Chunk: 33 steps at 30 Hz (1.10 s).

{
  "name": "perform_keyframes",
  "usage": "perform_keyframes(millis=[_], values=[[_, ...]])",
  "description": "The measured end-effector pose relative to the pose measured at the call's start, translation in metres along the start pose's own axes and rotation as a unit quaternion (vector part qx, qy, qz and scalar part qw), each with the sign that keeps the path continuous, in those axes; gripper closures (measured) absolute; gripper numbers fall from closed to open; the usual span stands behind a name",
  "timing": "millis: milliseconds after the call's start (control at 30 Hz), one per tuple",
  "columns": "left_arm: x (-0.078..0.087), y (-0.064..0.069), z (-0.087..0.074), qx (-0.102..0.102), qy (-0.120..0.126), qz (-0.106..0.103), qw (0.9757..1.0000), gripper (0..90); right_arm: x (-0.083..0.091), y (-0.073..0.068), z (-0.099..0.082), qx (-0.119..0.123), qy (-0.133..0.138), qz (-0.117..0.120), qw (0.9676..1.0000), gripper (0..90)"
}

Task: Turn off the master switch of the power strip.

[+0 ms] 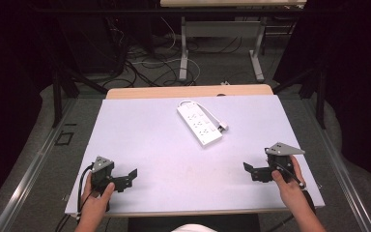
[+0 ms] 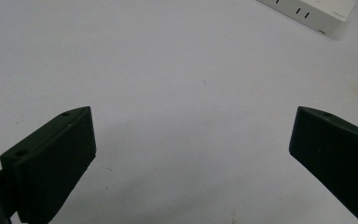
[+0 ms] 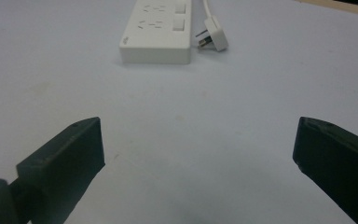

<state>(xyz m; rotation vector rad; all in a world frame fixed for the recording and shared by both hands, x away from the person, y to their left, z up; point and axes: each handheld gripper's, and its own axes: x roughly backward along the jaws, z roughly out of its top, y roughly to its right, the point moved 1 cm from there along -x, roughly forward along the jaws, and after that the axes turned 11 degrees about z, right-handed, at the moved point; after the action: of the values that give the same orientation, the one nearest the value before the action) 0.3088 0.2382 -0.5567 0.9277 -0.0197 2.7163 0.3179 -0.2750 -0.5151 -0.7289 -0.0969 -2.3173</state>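
Observation:
A white power strip (image 1: 199, 124) lies diagonally on the pale table (image 1: 149, 145), a little beyond its middle, with its white plug (image 1: 222, 127) resting just to its right. The strip's near end (image 3: 156, 42) and plug (image 3: 213, 38) show at the top of the right gripper view; one corner of the strip (image 2: 317, 13) shows at the top right of the left gripper view. My left gripper (image 1: 131, 175) rests near the front left edge, open and empty. My right gripper (image 1: 249, 169) sits near the front right edge, open too, with bare table between its jaws.
The table's wooden far edge (image 1: 188, 91) borders a floor strewn with cables (image 1: 145, 67). Another table's metal legs (image 1: 183, 48) stand beyond. Dark curtains close in both sides.

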Motion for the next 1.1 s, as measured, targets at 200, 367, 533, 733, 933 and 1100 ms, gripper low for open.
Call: perform_keyframes(millis=[200, 367, 533, 733, 933, 1100], values=[[0.0, 0.0, 0.0, 0.003, -0.002, 0.001, 1.0, 0.4, 0.002, 0.011, -0.023, -0.027, 0.005, -0.007, 0.9996, 1.6], [0.001, 0.0, 0.0, 0.002, -0.002, 0.001, 1.0, 0.4, 0.006, 0.02, -0.033, -0.023, 0.003, -0.025, 0.9994, 1.6], [0.0, -0.001, 0.0, 0.001, -0.001, 0.0, 1.0, 0.4, 0.006, 0.03, -0.044, -0.033, 0.003, -0.04, 0.9987, 1.6], [0.0, 0.0, 0.0, -0.006, -0.003, 0.0, 1.0, 0.4, 0.006, 0.04, -0.052, -0.06, 0.004, -0.05, 0.9969, 1.6], [0.0, 0.0, 0.0, -0.007, -0.004, 0.0, 1.0, 0.4, 0.005, 0.044, -0.058, -0.07, -0.015, -0.04, 0.9966, 1.6], [0.0, -0.001, 0.0, -0.003, -0.002, 0.0, 1.0, 0.4, 0.006, 0.045, -0.06, -0.075, -0.015, -0.043, 0.9962, 1.9]])
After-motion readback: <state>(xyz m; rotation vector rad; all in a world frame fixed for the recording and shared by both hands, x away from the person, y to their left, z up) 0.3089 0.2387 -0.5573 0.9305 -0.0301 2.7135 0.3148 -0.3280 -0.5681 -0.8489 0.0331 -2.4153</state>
